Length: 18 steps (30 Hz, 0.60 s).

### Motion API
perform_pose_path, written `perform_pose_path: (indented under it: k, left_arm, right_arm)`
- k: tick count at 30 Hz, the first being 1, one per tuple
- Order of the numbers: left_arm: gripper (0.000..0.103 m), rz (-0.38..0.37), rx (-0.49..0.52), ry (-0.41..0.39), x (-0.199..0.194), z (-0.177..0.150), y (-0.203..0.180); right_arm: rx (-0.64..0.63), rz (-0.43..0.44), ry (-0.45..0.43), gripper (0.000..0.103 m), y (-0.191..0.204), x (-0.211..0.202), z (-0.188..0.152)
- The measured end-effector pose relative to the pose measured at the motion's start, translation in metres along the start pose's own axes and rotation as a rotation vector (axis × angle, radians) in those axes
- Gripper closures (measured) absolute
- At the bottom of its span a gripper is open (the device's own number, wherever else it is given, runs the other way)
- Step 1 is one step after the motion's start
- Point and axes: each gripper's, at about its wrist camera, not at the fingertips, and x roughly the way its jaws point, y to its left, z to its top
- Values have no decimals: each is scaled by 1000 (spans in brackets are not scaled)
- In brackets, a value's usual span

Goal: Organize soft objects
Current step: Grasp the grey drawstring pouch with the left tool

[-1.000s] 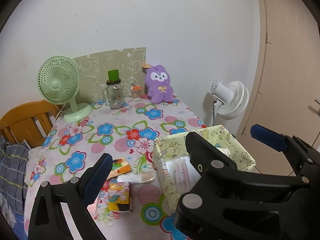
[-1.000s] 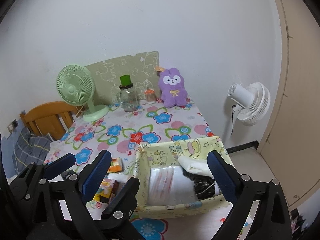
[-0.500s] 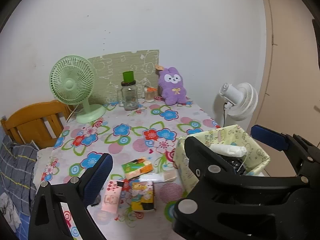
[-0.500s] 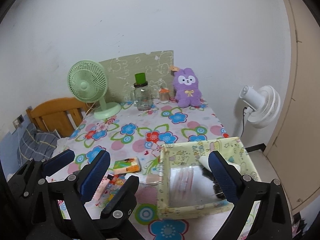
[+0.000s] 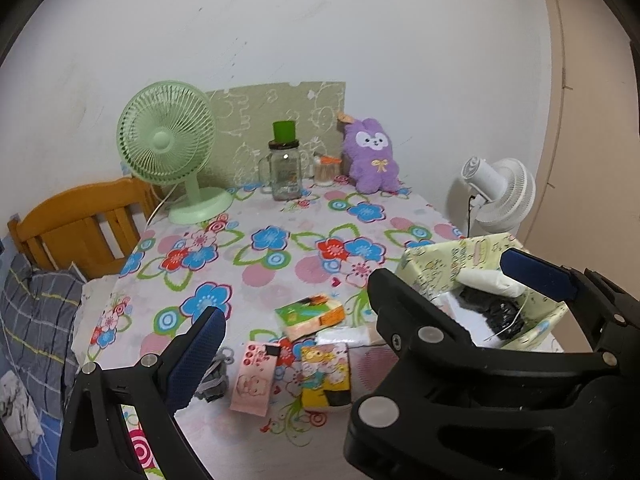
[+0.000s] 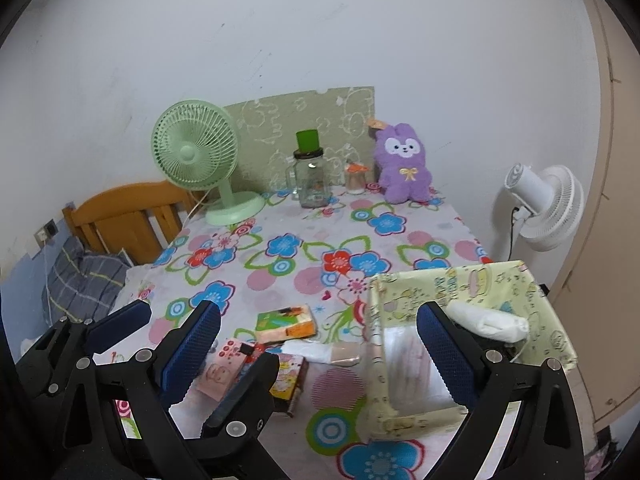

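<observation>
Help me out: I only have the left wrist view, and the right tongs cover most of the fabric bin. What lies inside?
Observer: In the right wrist view a clear plastic packet lies in the fabric bin, left of a white bundle.
Operator: Are the right tongs holding anything?
Observer: No, the right tongs are open and empty.
Operator: Anything left of the headboard?
Observer: A wall socket, out of your frame.
</observation>
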Motion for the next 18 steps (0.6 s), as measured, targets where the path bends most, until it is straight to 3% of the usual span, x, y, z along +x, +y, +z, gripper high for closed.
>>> perform_pose_path:
  k: [18]
  left_arm:
    - [8,51,-39,53,21,-18,36]
  right_arm:
    - [-30,30,52,7,30,35,-16]
